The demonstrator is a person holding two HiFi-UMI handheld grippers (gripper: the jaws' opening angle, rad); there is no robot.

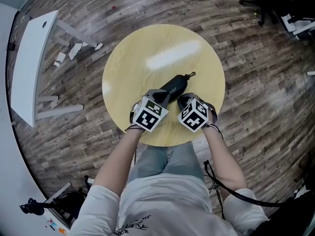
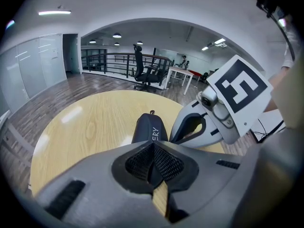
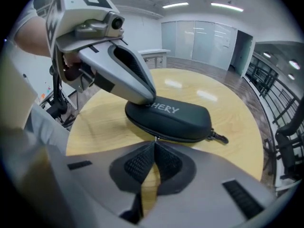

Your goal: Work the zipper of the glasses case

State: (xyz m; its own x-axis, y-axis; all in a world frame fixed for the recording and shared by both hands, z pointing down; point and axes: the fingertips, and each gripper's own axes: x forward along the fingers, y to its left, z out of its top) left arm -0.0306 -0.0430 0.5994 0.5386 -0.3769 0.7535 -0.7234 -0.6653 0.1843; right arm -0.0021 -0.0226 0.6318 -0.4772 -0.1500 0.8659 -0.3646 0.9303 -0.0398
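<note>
At the near edge of the round bench [image 1: 147, 53], the right tool [image 3: 155, 145] has its jaws pressed together on the small metal zipper pull [image 3: 155, 138], on the long side of the black glasses case [image 3: 178, 120]. The left tool [image 2: 153, 148], jaws together too, rests its tip on the case's near end. The case lies flat, running toward the bench's centre, with its clip [image 3: 219, 137] at the far end.

Round wooden table [image 1: 142, 63] standing on plank floor [image 1: 261, 102]; white panel [image 1: 29, 65] lying at left; black office chair [image 2: 142, 70] standing beyond.
</note>
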